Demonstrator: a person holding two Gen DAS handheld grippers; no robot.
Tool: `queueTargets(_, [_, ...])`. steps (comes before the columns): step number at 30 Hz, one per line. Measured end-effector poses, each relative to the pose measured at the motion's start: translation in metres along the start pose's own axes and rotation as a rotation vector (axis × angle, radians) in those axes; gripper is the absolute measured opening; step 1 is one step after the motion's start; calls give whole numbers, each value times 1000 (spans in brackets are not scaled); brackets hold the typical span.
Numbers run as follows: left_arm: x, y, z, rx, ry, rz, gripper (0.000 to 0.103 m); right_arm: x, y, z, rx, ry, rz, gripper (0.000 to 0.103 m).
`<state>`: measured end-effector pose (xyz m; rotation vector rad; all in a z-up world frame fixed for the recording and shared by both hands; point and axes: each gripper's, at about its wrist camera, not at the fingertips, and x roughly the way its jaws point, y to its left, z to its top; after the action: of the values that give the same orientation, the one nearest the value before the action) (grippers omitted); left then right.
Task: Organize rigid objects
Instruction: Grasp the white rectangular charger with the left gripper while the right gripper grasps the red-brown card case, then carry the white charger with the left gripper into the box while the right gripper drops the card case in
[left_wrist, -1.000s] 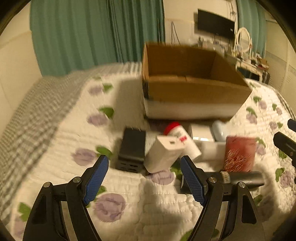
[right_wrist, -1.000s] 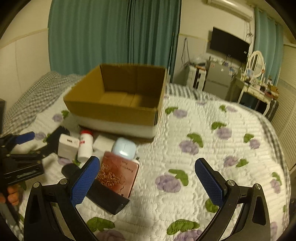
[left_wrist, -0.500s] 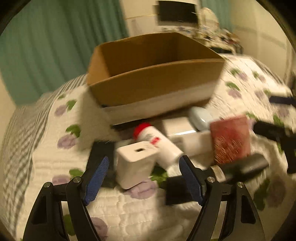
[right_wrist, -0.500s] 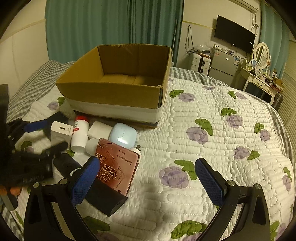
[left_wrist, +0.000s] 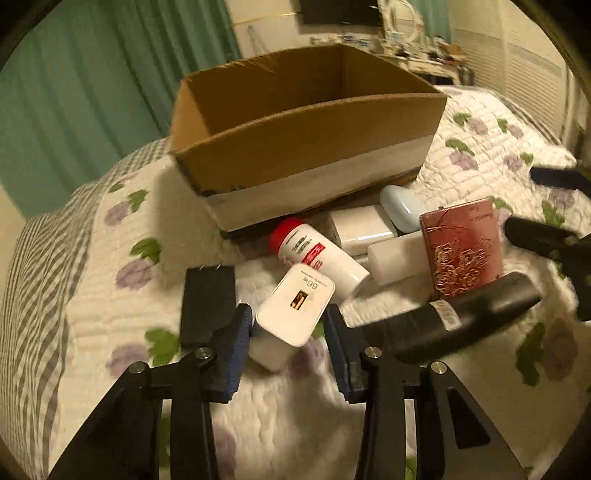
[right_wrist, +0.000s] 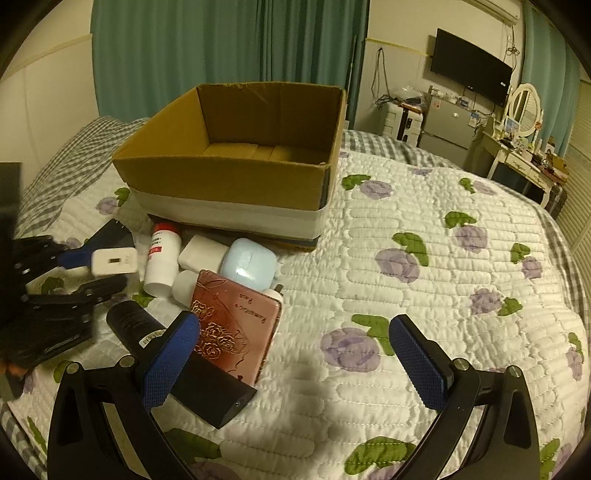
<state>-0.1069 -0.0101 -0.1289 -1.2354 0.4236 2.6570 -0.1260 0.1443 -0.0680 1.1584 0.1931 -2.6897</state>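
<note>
My left gripper (left_wrist: 288, 332) has its jaws closing around a white charger (left_wrist: 295, 306), and both blue pads touch its sides. The charger sits tilted at the near edge of a pile on the quilt. Behind it lie a white bottle with a red cap (left_wrist: 317, 258), a white block (left_wrist: 360, 229), a light-blue case (left_wrist: 402, 210), a red embossed notebook (left_wrist: 461, 247) and a black tube (left_wrist: 461, 314). My right gripper (right_wrist: 293, 325) stands open over the quilt, its left finger just above the notebook (right_wrist: 232, 325) and black tube (right_wrist: 207, 384).
An open cardboard box (right_wrist: 221, 177) with nothing inside stands just behind the pile. A black adapter (left_wrist: 208, 306) lies left of the charger. The flowered quilt (right_wrist: 424, 258) stretches bare to the right. Curtains, a TV and a dresser line the far walls.
The left gripper's jaws went from wide open to closed around the white charger, and its wrist rolled. The right gripper sank slightly toward the notebook.
</note>
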Motion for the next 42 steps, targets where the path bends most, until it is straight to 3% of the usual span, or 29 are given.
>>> queueTargets(4, [-14, 11, -4, -151, 7, 41, 33, 20, 4, 5, 41, 50, 75, 103])
queueTargets(7, [-19, 15, -1, -191, -11, 67, 32, 42, 6, 4, 69, 113, 112, 99])
queueTargets(12, [-19, 22, -3, -224, -25, 55, 32, 46, 15, -2, 67, 146, 191, 57])
queueTargets(14, [-19, 22, -5, -229, -27, 51, 32, 36, 23, -5, 28, 132, 160, 49])
queueTargets(18, [-22, 22, -7, -227, -38, 46, 32, 12, 30, -11, 25, 102, 205, 33])
queueTargets(27, [-30, 23, -10, -227, -44, 56, 32, -5, 68, -13, -156, 74, 200, 24])
queueTargets(32, [-43, 23, -12, -240, -54, 56, 31, -23, 61, -9, -155, 19, 160, 10])
queueTargets(38, [-57, 19, -16, -255, -54, 51, 29, -40, 60, -6, -138, -14, 202, 9])
queueTargets(42, [-76, 17, -12, -258, -84, 44, 28, -71, 59, 6, -147, -91, 199, 9])
